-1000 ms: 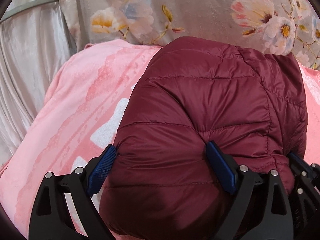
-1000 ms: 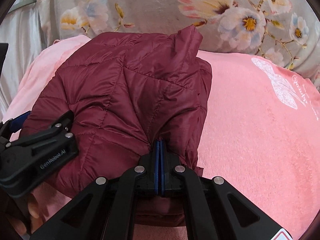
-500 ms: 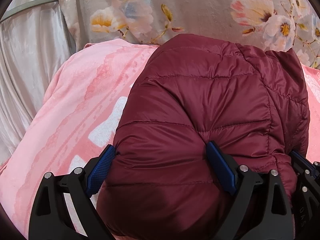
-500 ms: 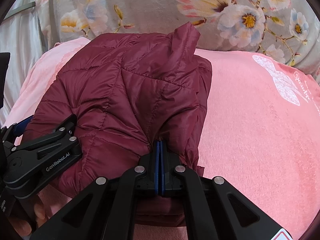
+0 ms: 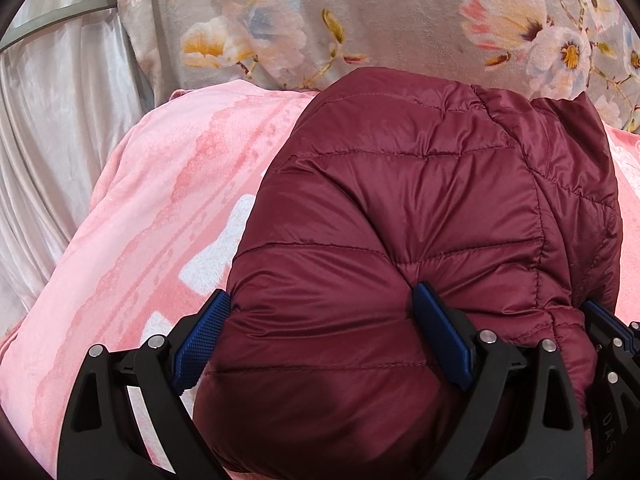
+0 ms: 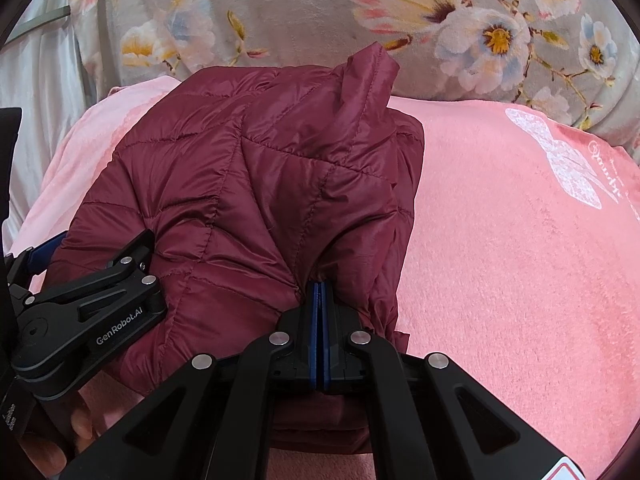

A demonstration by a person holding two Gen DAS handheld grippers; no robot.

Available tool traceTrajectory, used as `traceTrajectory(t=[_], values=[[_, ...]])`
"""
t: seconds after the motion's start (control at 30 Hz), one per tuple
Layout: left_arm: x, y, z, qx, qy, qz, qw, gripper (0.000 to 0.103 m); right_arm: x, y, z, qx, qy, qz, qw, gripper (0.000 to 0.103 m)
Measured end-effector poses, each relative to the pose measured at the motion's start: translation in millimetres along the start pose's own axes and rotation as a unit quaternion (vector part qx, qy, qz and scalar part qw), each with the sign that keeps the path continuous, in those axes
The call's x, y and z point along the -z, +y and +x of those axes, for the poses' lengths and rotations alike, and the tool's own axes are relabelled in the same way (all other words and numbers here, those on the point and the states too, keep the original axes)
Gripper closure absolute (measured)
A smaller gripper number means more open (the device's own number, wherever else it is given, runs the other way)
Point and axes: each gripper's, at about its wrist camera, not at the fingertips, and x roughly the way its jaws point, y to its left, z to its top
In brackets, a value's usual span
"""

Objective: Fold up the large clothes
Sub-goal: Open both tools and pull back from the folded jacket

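A maroon quilted puffer jacket (image 5: 400, 200) lies bunched in a folded heap on a pink blanket (image 5: 160, 220). My left gripper (image 5: 320, 300) stands wide around the jacket's near left bulge, both blue pads pressing into the padding. In the right wrist view the same jacket (image 6: 260, 184) shows a collar flap sticking up at the back. My right gripper (image 6: 320, 286) is shut on a pinch of thin fabric at the jacket's near right edge, and creases run out from its tips. The left gripper (image 6: 96, 246) appears there at the lower left, against the jacket's side.
The pink blanket (image 6: 520, 260) spreads bare to the right, with a white bow print (image 6: 568, 160). A grey floral cover (image 5: 360, 12) rises behind the jacket. A silvery curtain (image 5: 48, 120) hangs at the far left. A person's fingers (image 6: 84, 428) hold the left gripper.
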Motion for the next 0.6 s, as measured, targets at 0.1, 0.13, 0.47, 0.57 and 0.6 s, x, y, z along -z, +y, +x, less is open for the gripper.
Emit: traceTrajectory(t=[0.1, 0.13, 0.47, 0.57, 0.6], values=[[0, 0, 0, 0.0, 0.0, 0.0, 1.0, 0.013, 0, 0, 1, 0.003, 0.001, -0.002, 1.0, 0.103], [0, 0, 0, 0.001, 0.0, 0.0, 1.0, 0.013, 0, 0, 1, 0.003, 0.001, -0.002, 1.0, 0.103], [22, 31, -34, 0.044, -0.016, -0.07, 0.9965, 0.005, 27, -10, -56, -0.004, -0.063, 0.031, 0.997, 0.02], [42, 36, -64, 0.04, -0.035, -0.071, 0.9961, 0.005, 55, -9, -90, 0.011, -0.101, 0.005, 0.995, 0.017], [48, 36, -72, 0.039, -0.039, -0.07, 0.996, 0.005, 64, -7, -99, 0.018, -0.102, -0.006, 0.995, 0.017]])
